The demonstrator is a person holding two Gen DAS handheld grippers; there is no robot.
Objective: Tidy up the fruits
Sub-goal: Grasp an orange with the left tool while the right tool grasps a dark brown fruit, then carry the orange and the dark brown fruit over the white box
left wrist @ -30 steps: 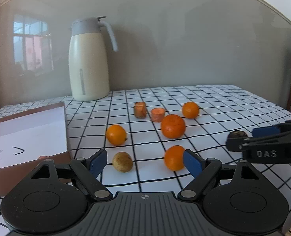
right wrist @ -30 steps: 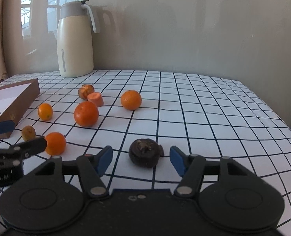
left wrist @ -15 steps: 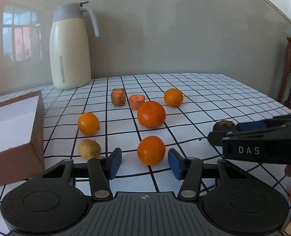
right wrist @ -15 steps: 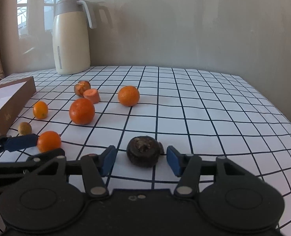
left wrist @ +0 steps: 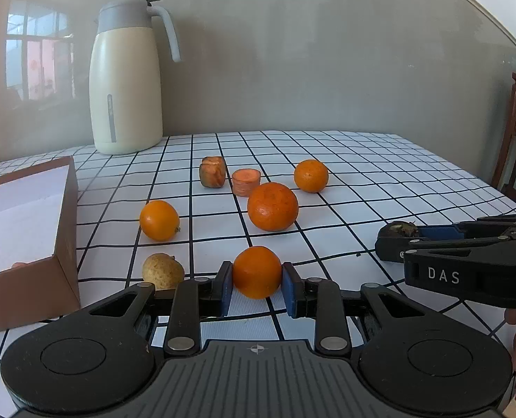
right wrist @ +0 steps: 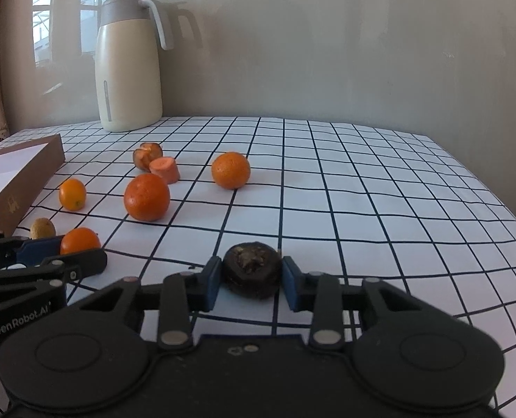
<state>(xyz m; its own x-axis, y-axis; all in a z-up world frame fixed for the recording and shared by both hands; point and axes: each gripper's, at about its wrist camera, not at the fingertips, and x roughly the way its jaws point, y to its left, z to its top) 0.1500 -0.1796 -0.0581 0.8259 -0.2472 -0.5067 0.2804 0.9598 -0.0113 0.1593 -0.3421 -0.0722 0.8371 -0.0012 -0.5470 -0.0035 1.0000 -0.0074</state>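
My left gripper (left wrist: 256, 284) is shut on a small orange (left wrist: 256, 271) resting on the checked tablecloth. My right gripper (right wrist: 251, 280) is shut on a dark brown fruit (right wrist: 251, 273), also on the cloth. The right gripper shows at the right of the left wrist view (left wrist: 467, 261); the left gripper shows at the left of the right wrist view (right wrist: 31, 268). Loose on the table lie a big orange (left wrist: 272, 206), a far orange (left wrist: 310, 176), a small orange at left (left wrist: 159, 220) and a yellowish small fruit (left wrist: 163, 271).
An open brown box with a white inside (left wrist: 24, 230) stands at the left. A cream thermos jug (left wrist: 125, 80) stands at the back by the wall. A carrot slice (left wrist: 246, 182) and a brownish chunk (left wrist: 212, 171) lie mid-table. The table edge falls off at right.
Both grippers have closed from open: the left onto the near orange after moving in around it, the right onto the dark fruit.
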